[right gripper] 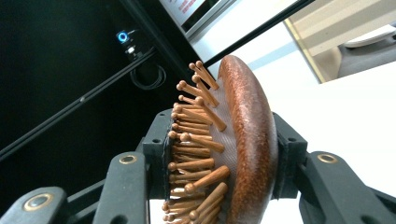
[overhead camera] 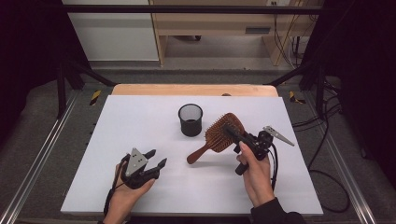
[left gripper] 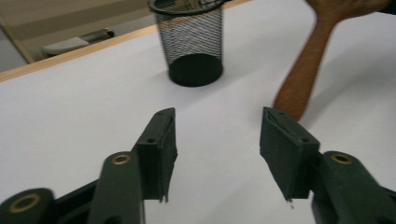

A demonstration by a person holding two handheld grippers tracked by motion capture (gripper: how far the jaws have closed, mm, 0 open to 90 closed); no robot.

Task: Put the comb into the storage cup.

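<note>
the right gripper (overhead camera: 236, 132) pinches the wooden hairbrush (overhead camera: 219, 135) by its head, lifted just right of the mesh cup (overhead camera: 190, 119); probably dropping it in handle-first comes next. the left gripper (overhead camera: 155, 159) waits with jaws spread.

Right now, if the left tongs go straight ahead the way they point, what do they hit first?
Probably the black mesh cup: in the left gripper view it stands ahead, slightly left of the gap between the open left tongs, bare white table between. The hairbrush handle passes close on the right and could clip first; depth is unclear.
</note>
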